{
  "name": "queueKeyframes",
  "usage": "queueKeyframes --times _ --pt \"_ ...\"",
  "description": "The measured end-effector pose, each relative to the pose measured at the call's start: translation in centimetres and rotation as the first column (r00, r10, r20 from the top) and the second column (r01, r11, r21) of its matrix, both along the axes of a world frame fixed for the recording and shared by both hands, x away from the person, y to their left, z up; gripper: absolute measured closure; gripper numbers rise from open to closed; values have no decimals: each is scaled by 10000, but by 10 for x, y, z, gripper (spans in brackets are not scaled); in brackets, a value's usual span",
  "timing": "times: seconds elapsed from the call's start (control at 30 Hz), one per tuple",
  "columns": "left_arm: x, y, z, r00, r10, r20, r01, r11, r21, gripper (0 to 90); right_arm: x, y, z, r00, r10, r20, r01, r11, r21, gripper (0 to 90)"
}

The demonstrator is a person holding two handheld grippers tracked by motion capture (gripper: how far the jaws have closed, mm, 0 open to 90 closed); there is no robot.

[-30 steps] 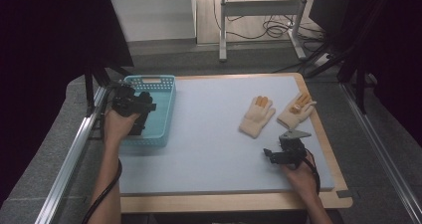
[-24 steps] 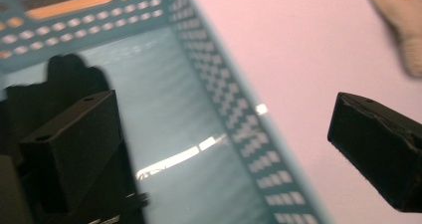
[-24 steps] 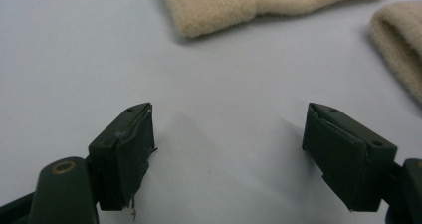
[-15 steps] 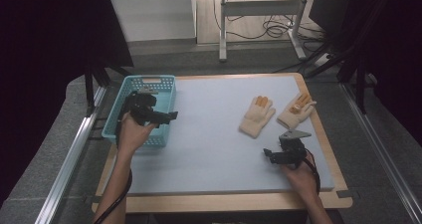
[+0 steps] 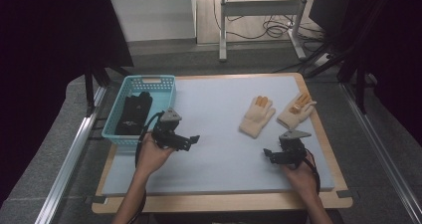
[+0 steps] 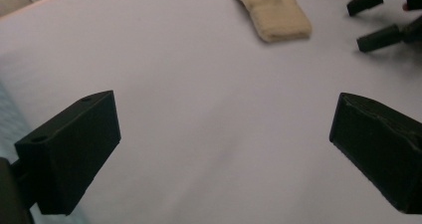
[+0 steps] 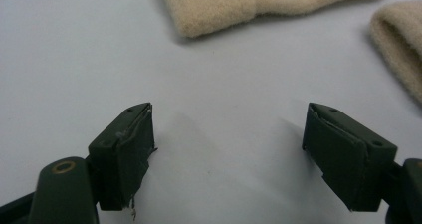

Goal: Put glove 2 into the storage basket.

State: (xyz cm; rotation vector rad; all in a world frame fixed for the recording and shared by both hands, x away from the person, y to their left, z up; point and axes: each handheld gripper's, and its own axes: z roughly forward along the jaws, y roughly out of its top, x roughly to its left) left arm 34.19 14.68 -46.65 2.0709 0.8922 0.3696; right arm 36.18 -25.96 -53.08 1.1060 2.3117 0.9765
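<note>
On the right half of the pale blue mat [image 5: 219,134] lie two cream gloves: the nearer cream glove [image 5: 257,116] flat with its orange-tipped fingers pointing away from the person, and the second cream glove [image 5: 296,110] just beside it to the right, angled toward the table's far right corner. Just short of the pair, the right gripper [image 5: 272,155] rests low over the mat in the person's right hand, jaws spread wide with nothing between them; the right gripper view shows bare mat in the gap and the nearer glove's cuff [image 7: 234,5] a little beyond. Across the mat, the left gripper [image 5: 190,140] is held above the surface beside the teal basket [image 5: 113,128], its jaws also wide apart and empty, pointing toward the gloves; the left gripper view catches the cuff [image 6: 276,16] far off and the other gripper's jaws at the upper right. Inside the basket lies a dark item [image 5: 133,113], probably a black glove, though it is too dim to be sure. The mat sits on a wooden table [image 5: 224,203].
</note>
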Motion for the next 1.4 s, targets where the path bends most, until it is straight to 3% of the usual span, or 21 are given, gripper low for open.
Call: queueKeyframes --times 0.23,0.43,0.6,0.77,1.07,1.23,1.4 --pt "-22 -12 -39 9994 -240 -262 246 9995 197 3 0 0 0 10000 -6 -10 6 10000 9 200" --pt "-29 -12 -68 9982 155 -582 -113 9973 723 2 0 0 0 10000 -4 -15 4 10000 7 200" --pt "-30 -12 -81 9963 521 -685 -428 9905 1303 3 0 0 0 10000 -22 -17 22 10000 -23 192" --pt "-28 -11 -82 9931 638 -980 -526 9923 1122 0 1 0 0 10000 -7 -72 7 10000 -26 174" --pt "-28 -10 -83 9932 642 -968 -534 9924 1105 0 2 -1 1 9998 16 -191 -15 10000 54 175" --pt "-28 -10 -83 9932 657 -961 -551 9925 1095 3 12 -2 10 9999 41 -152 -35 9993 366 190" --pt "-28 -10 -83 9932 674 -946 -570 9924 1090 5 32 0 21 9999 111 -107 -105 9982 590 227"
